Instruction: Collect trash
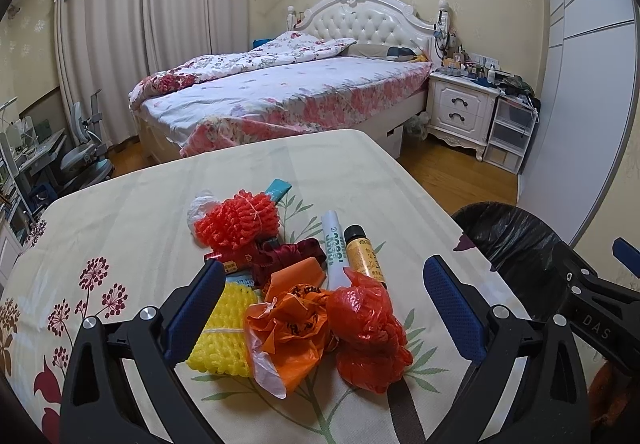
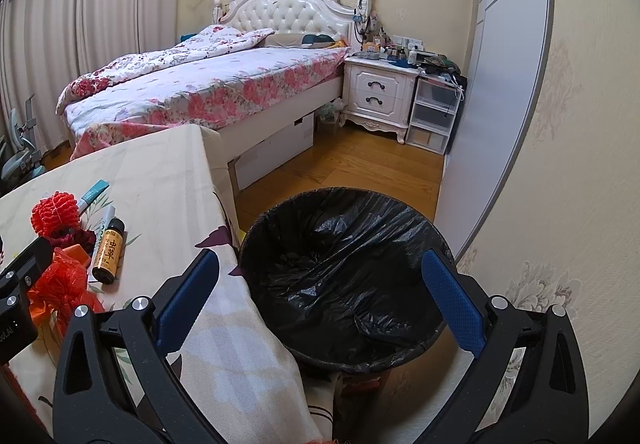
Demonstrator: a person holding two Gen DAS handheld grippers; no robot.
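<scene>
Although spread across the table (image 1: 120, 212), partly lost from sight: red ribbon (image 1: 288, 256) buried under red foam net (image 1: 236, 222), teal packet (image 1: 279, 189) peeking from behind, print on white tube (image 1: 334, 244) too small to read. Bottom of bin (image 2: 344, 284) swallowed by black liner, contents not made out. Lay between the spread fingers of left gripper (image 1: 324, 300): yellow foam net (image 1: 224, 332), orange bag (image 1: 288, 328), red bag (image 1: 368, 332), amber bottle (image 1: 364, 256) just beyond. Gaped wide, gripped nothing, no contact visible. Hung likewise wide and bare, right gripper (image 2: 320, 296), over the bin beside the table edge.
</scene>
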